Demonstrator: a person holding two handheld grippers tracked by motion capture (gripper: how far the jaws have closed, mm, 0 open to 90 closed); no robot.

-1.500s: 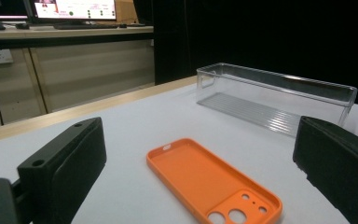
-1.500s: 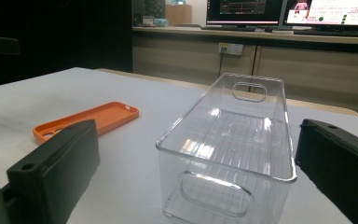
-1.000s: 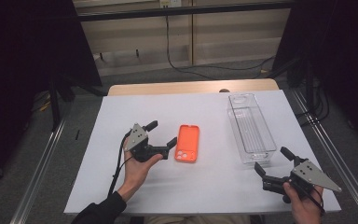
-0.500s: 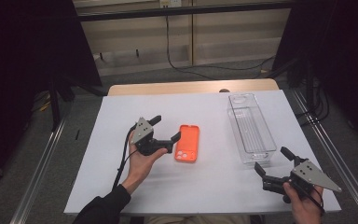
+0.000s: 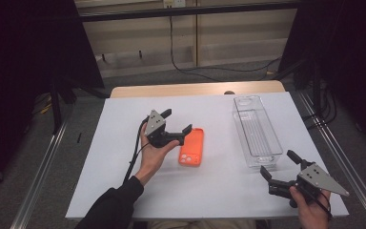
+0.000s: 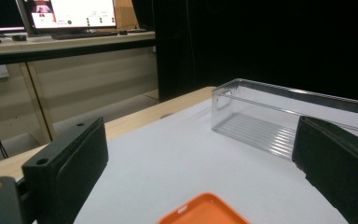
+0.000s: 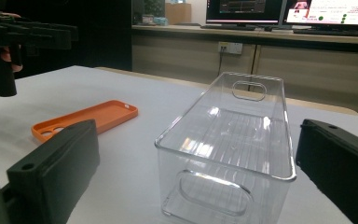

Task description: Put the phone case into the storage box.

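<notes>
A person's left gripper (image 5: pixel 175 122) hovers with fingers spread wide and empty just beside the near long edge of a flat orange silicone phone case (image 5: pixel 192 146), which lies open side up on the white-covered table (image 5: pixel 114 157), about midway across. The angle suggests an approach to pinch the case by its thin raised rim. The clear, ribbed plastic storage bin (image 5: pixel 256 131) stands open-topped to the case's right, well apart from it, apparently the destination. The right gripper (image 5: pixel 282 168) rests low near the table's front right corner, fingers likewise spread and holding nothing, close to the bin's near end wall. Bare table lies between case and bin, leaving an unobstructed path; the front edge is close.
</notes>
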